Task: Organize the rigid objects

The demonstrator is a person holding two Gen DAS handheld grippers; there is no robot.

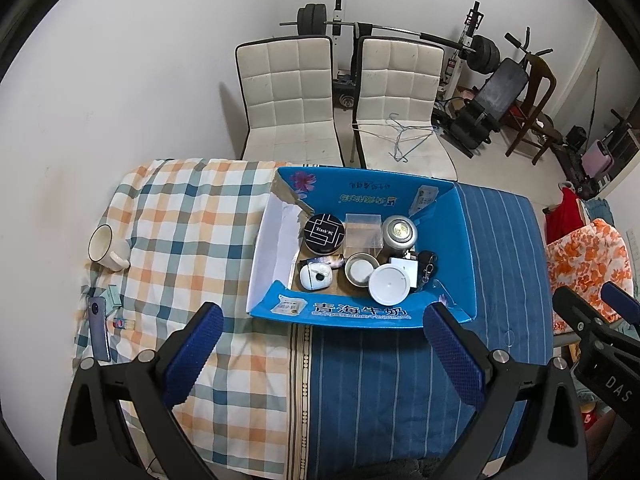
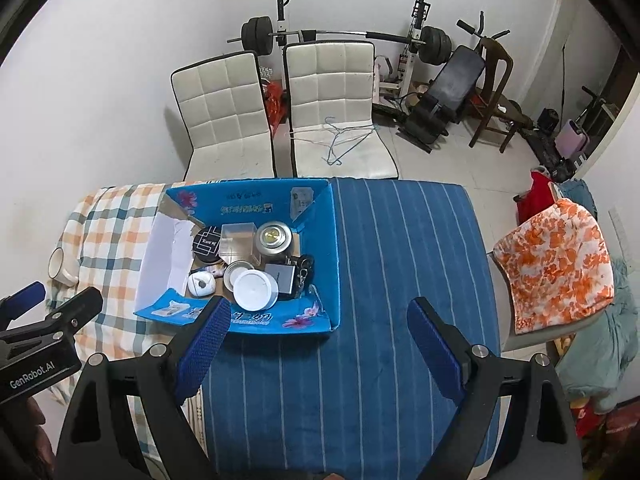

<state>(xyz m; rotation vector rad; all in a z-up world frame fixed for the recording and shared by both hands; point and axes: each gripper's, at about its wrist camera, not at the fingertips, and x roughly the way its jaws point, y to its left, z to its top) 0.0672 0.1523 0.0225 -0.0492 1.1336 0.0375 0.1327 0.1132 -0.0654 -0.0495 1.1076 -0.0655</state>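
Left wrist view: the left gripper (image 1: 324, 344) is held wide open and empty, as is the right gripper (image 2: 320, 340). At twelve o'clock, the blue carton (image 1: 360, 314) is seen, packed with a white lid (image 1: 389, 284), black tin (image 1: 324, 232) and metal canister (image 1: 399, 232).

You have the box (image 1: 460, 240) mid-surface: a tin (image 1: 324, 233), clear case (image 1: 362, 229) and can (image 1: 399, 234) at its back, lids (image 1: 389, 284) in front. Left of the box lie a mug (image 1: 107, 249) and phone (image 1: 99, 328); two chairs (image 1: 288, 96) stand behind.
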